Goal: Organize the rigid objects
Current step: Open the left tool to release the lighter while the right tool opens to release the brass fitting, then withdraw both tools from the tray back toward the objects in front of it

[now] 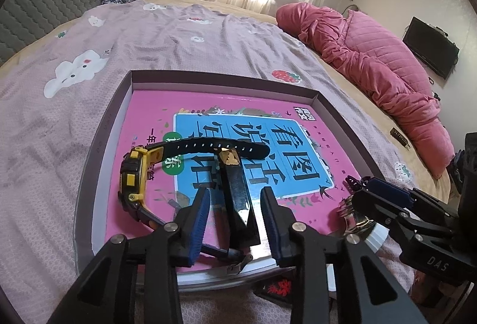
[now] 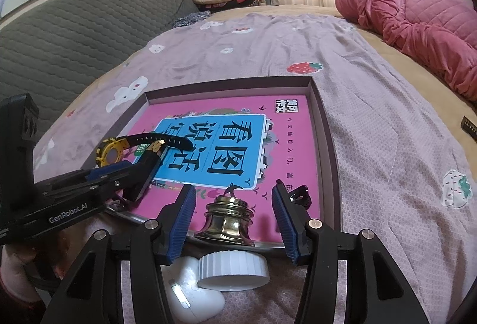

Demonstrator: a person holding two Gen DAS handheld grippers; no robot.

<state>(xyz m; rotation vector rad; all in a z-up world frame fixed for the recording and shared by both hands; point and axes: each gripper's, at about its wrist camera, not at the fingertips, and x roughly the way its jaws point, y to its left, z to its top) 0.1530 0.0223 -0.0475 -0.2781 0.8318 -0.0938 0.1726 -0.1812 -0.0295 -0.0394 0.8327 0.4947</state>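
While you hold both grippers low over the shallow dark-rimmed cardboard tray on the bed, the things line up across it like this. Farthest left lies the black and yellow wristwatch, its case at the tray's left side and its perforated strap stretching right across the pink and blue book cover that lines the tray's bottom. Next comes your left gripper: its jaws stand partly open, blue pads on either side of a long glossy black bar with a gold tip. That bar lies on the book cover with its gold end under the watch strap, and a clear gap shows between it and each pad, so nothing is gripped.

Further right, at the tray's near edge, stands the small polished brass bell. Your right gripper has its jaws wide open around it, pads well clear on both sides. Just in front of the bell, outside the tray on the lilac printed bedsheet, sit a white ribbed screw cap and, touching it, a smooth white rounded case. A small dark clip-like object sits behind the right pad; what it is cannot be told. A pink quilted blanket is heaped at the far right.
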